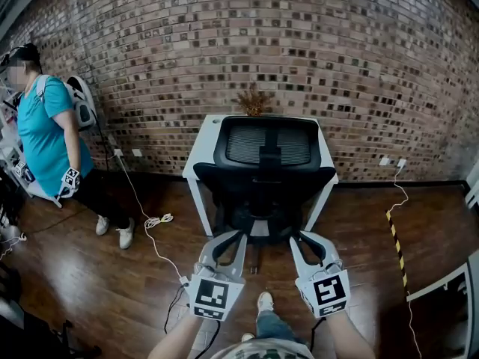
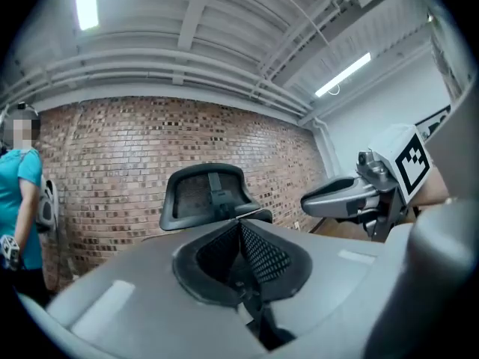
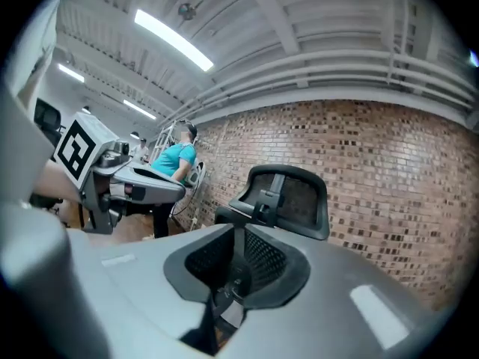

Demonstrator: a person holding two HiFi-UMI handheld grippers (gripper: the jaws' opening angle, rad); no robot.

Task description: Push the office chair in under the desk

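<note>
A black mesh-backed office chair (image 1: 263, 167) stands with its seat partly under a white desk (image 1: 200, 137) against the brick wall. My left gripper (image 1: 241, 235) and right gripper (image 1: 294, 238) point at the chair's lower back from behind, side by side. Whether they touch it I cannot tell. In the left gripper view the left gripper (image 2: 239, 223) has its jaws together with nothing between them, and the chair back (image 2: 206, 193) rises ahead. In the right gripper view the right gripper (image 3: 238, 230) also has its jaws together and empty, below the chair (image 3: 288, 197).
A person in a teal shirt (image 1: 49, 137) stands at the left by the wall. White cables (image 1: 153, 221) trail over the wooden floor left of the desk. A dried plant (image 1: 254, 102) sits on the desk. Yellow-black tape (image 1: 397, 245) and white furniture (image 1: 449, 283) are at the right.
</note>
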